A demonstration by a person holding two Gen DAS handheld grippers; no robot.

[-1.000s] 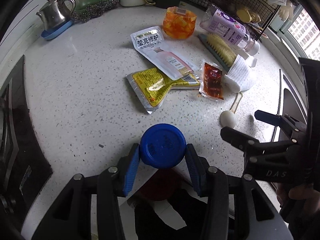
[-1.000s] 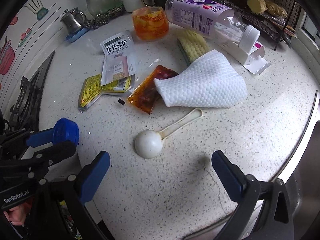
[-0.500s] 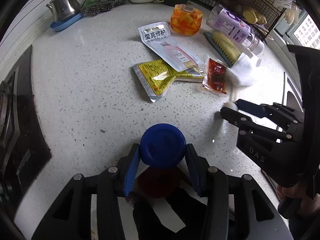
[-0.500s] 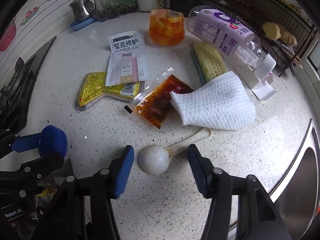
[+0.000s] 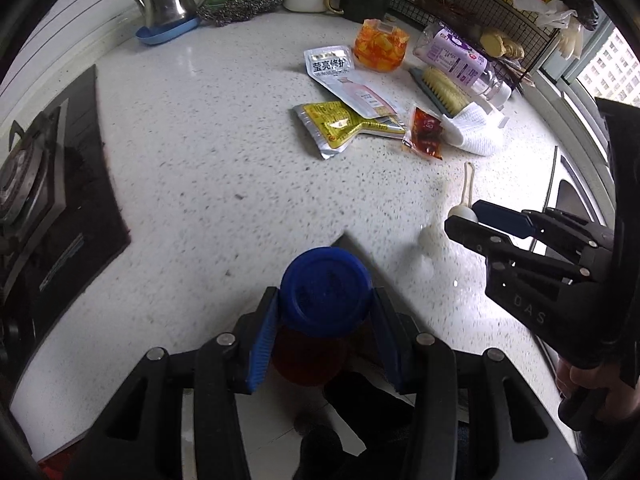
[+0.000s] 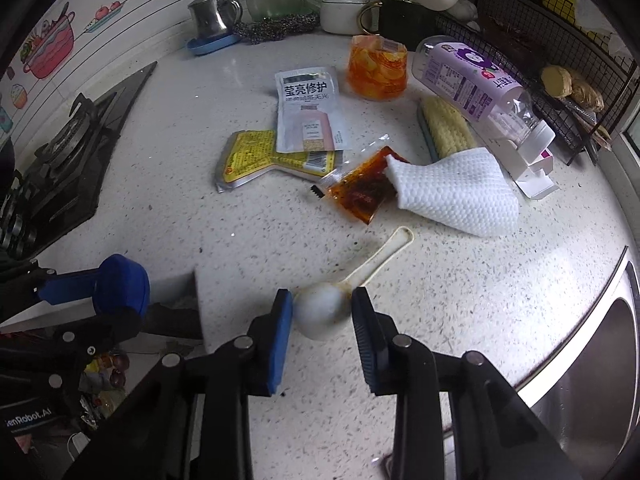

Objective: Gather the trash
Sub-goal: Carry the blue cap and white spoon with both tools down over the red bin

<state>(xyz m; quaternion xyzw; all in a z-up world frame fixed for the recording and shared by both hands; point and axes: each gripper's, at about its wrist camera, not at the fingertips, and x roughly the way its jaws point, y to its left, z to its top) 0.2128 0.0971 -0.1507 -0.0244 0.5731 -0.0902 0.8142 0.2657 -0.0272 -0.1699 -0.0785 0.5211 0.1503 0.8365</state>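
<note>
Counter (image 6: 248, 240): speckled white worktop, stove (image 6: 60, 160) at its left, sink (image 6: 600, 360) at its right.
Litter: paper towel (image 6: 456, 192), white sachet (image 6: 308, 116), yellow packet (image 6: 248, 156) and red sauce packet (image 6: 360, 190) lie clustered mid-counter.
Left gripper (image 5: 326, 320): fingers clamped on a blue-capped bottle (image 5: 325, 294), held off the counter's near edge.
Right gripper (image 6: 322, 314): fingers narrowed around the bowl of a white spoon (image 6: 320, 308) lying on the counter; contact unclear.

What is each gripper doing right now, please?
Left gripper: shut on the blue-capped jar.
Right gripper: closed around the white scoop.
</note>
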